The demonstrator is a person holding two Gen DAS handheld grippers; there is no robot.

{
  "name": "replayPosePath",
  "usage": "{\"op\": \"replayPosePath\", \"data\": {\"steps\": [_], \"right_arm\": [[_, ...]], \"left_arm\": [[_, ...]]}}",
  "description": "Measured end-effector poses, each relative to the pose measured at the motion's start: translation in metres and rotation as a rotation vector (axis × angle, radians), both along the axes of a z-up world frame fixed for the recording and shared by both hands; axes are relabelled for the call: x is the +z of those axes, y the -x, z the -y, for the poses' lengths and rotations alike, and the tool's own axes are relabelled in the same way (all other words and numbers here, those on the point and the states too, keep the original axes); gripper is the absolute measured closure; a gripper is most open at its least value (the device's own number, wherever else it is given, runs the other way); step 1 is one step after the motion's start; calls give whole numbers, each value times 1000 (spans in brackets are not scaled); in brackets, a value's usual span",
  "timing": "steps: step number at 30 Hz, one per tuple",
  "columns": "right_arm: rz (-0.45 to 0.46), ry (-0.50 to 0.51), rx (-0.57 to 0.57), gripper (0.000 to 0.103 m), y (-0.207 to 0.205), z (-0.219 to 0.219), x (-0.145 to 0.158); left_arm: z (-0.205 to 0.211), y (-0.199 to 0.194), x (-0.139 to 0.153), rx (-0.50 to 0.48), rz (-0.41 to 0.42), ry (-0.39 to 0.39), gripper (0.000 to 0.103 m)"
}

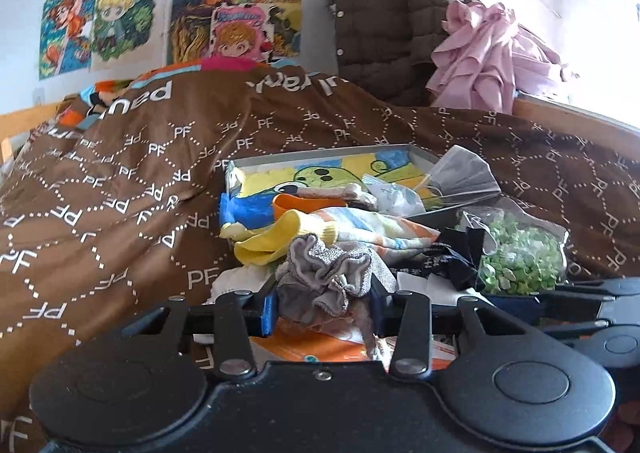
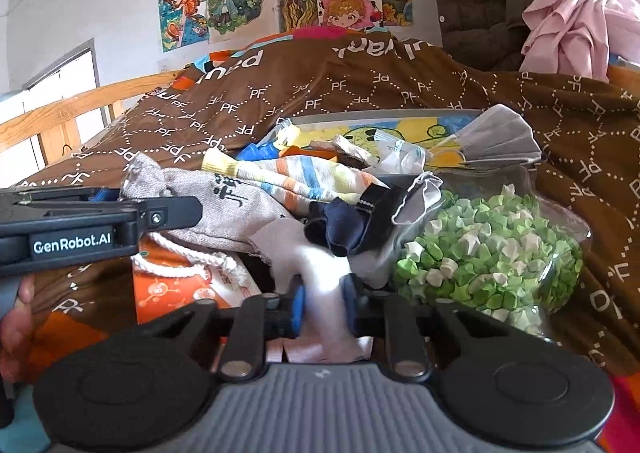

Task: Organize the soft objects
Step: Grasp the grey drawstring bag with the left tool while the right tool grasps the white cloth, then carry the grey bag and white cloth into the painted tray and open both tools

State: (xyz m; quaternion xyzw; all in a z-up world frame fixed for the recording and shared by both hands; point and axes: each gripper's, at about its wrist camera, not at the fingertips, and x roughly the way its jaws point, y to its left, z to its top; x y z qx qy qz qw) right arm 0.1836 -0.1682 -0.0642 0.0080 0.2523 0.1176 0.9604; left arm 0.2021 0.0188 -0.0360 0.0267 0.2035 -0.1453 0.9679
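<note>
The left tool (image 1: 323,307) is nearest, its blue pads closed on a bunched grey sock (image 1: 328,277) that spills above and below the grip. In the right wrist view the same grey sock (image 2: 224,205) stretches out from that tool (image 2: 120,213), which enters from the left edge with a hand (image 2: 16,317) behind it. The right tool (image 2: 323,303) has its pads pinched on a strip of white cloth (image 2: 320,265), blurred at the grip.

All of this lies on a bed covered by a brown blanket (image 1: 120,181) printed with "PF" lettering. Behind it a brown quilted coat (image 1: 384,13) hangs by the wall, with pink cloth (image 1: 484,53) bunched just beside it, and cartoon posters (image 1: 160,13) on the wall to the left.

On the blanket sits a shallow tray (image 1: 320,153) holding a coloured picture, with the pile of soft things heaped at its near edge. A striped sock (image 1: 360,225) with yellow cuffs lies across the pile, just behind the grey sock. A clear bag of green and white paper stars (image 2: 488,257) rests to the right of the pile, touching a dark navy sock (image 2: 344,225). A grey face mask (image 2: 496,141) lies on the tray's far right corner. An orange pouch (image 2: 176,285) with a white cord sits under the grey sock.
</note>
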Motion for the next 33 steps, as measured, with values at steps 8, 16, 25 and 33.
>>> {"op": "replayPosePath", "data": {"steps": [8,16,25,33], "right_arm": [[15,52,9,89,18,-6,11],[70,12,-19,89,54,7,36],[140,-13,-77,89,114,18,67],[135,-16,-120,89,136,10,114]], "left_arm": [[5,7,1,-18,24,11,61],[-1,25,15,14,11,83,62],[5,77,37,-1,28,101,62],[7,114,74,-9,92,115,62]]}}
